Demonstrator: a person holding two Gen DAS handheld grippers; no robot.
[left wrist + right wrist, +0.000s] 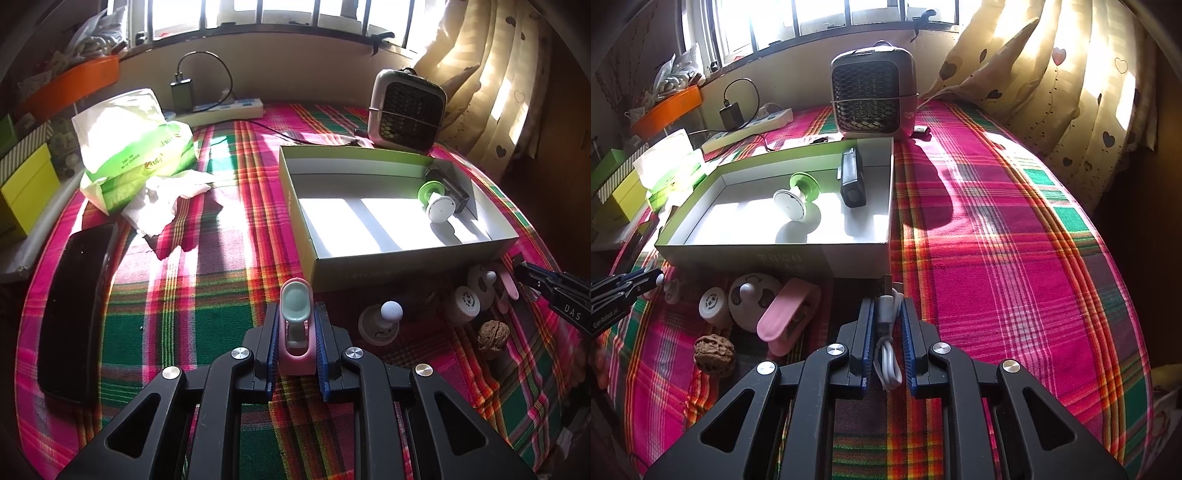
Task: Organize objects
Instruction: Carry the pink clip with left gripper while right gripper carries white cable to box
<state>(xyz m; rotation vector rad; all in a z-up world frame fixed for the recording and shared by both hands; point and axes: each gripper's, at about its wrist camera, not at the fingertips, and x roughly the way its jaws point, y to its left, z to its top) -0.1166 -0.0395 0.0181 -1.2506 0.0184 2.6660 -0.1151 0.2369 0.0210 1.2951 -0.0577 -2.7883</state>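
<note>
My left gripper [295,314] is shut on a pink clip with a pale green pad [294,325], held over the plaid cloth just in front of the open cardboard box [406,254]. My right gripper [886,306] is shut on a coiled white USB cable [886,332] near the box's front right corner [857,262]. Inside the box lie a green and white suction holder [796,201] and a black device [851,179]. In front of the box lie a white cap [713,304], a round white panda-face piece [753,299], a pink clip [786,317] and a walnut [714,354].
A small grey heater [873,92] stands behind the box. A green tissue pack [136,147] with loose tissue, a black phone [74,314] and a power strip [229,109] lie to the left. Curtains [1071,92] hang on the right. A white ball on a round base [382,319] sits near the walnut.
</note>
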